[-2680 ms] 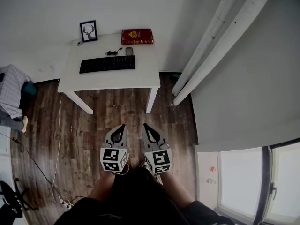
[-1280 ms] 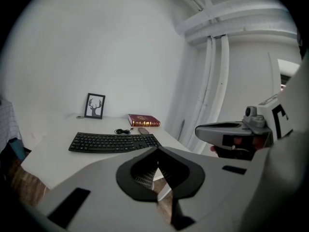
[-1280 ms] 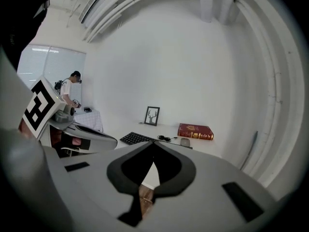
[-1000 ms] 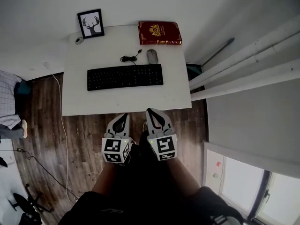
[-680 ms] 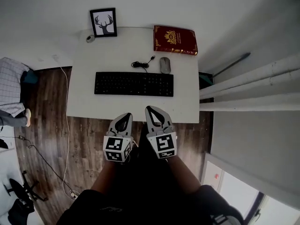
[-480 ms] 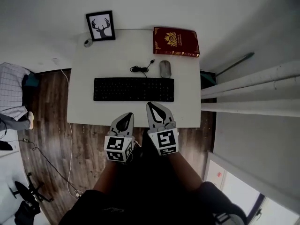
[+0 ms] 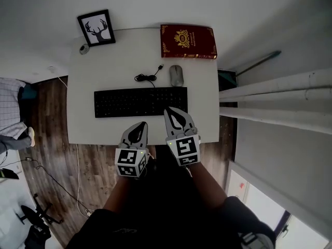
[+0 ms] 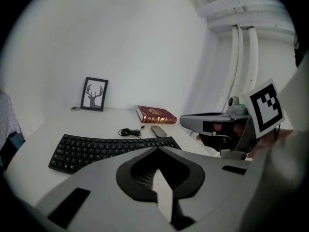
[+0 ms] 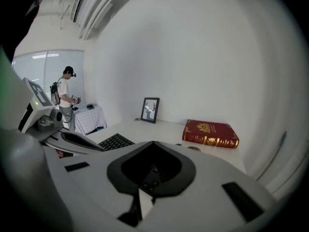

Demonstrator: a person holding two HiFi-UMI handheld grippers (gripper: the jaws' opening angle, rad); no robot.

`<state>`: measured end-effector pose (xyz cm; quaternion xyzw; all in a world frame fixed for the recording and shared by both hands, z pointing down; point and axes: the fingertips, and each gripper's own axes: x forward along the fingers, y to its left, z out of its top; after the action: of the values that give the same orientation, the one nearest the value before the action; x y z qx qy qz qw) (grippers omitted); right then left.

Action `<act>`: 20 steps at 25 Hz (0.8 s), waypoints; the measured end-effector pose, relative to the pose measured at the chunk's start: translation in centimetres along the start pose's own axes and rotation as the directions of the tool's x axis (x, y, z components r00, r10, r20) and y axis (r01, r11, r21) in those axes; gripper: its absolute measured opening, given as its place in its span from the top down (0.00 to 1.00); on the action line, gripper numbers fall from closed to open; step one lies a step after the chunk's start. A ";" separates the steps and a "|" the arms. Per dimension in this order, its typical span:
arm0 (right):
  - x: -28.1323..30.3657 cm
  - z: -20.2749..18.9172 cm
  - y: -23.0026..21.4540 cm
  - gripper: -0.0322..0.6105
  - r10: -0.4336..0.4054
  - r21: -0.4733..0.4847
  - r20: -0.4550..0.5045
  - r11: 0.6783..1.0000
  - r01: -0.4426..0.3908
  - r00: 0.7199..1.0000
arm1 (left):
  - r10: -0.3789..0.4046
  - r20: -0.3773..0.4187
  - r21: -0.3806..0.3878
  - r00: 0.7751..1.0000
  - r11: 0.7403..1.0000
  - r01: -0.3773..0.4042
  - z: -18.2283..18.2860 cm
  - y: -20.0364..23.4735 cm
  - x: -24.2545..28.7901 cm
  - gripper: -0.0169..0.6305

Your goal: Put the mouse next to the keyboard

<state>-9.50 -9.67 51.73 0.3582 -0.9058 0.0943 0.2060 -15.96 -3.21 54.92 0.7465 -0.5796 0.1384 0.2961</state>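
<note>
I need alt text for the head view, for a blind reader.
The left gripper and right gripper, both closed, hang over a white table's near edge. On it are a black keyboard, a grey mouse behind its right end, a red book and a framed deer picture.

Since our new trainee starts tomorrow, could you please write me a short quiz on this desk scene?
1. True or false: the mouse lies on the far side of the keyboard, near its right end.
2. What lies at the table's far right corner? A) a red book B) a cup C) a lamp
3. Fill in: the left tongs and right tongs are both ___, with nothing between them.
Key: 1 true; 2 A; 3 shut.
</note>
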 end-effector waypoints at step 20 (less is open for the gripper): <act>5.9 -1.4 -6.7 0.92 -0.037 0.049 -0.138 0.998 0.044 0.990 | -0.016 -0.067 -0.030 0.998 0.999 0.014 2.1 1.1 7.0 0.97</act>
<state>-8.32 -17.67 55.76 0.3745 -0.8792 0.1378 0.2603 -15.28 -10.16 57.47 0.7414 -0.5656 0.1522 0.3275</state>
